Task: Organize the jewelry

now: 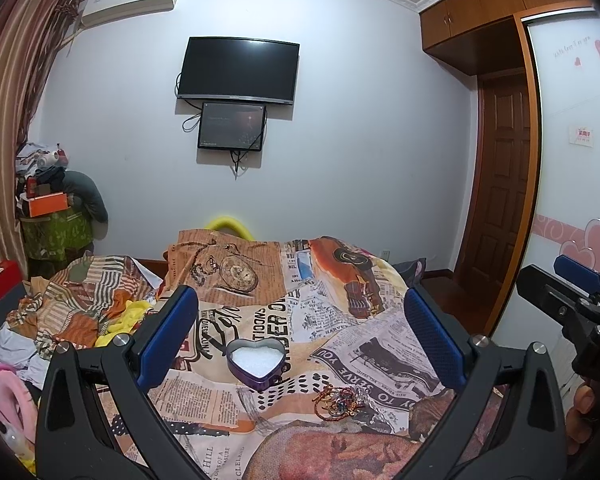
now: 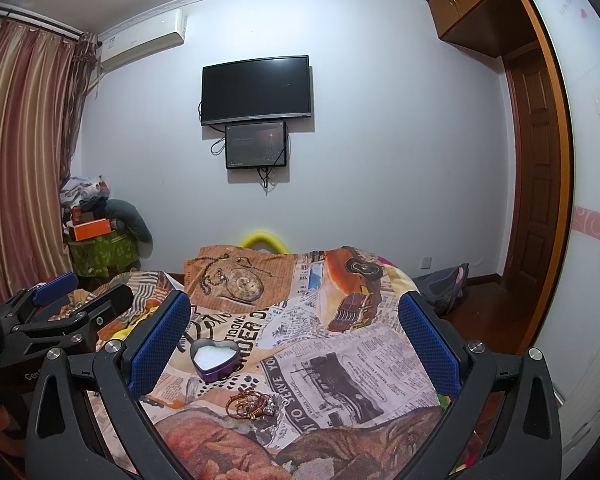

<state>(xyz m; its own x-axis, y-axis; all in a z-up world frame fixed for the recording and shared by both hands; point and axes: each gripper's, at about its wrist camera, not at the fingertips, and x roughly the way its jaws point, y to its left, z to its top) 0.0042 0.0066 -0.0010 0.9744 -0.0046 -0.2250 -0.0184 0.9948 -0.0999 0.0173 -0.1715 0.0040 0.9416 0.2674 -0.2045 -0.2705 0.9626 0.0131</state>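
Observation:
A purple heart-shaped tin (image 1: 256,362) with white lining lies open on the printed bedspread; it also shows in the right wrist view (image 2: 214,360). A small heap of red and gold bracelets and chains (image 1: 340,400) lies just in front of it to the right, also seen in the right wrist view (image 2: 250,402). My left gripper (image 1: 300,340) is open and empty, held above the bed with the tin between its blue fingers. My right gripper (image 2: 294,340) is open and empty, beside it to the right. Each gripper appears at the edge of the other's view.
The bed is covered by a newspaper-print spread (image 1: 340,332). Crumpled clothes and fabric (image 1: 80,304) pile up at the left. A television (image 1: 238,72) hangs on the far wall. A wooden door (image 1: 500,200) and a wardrobe stand at the right.

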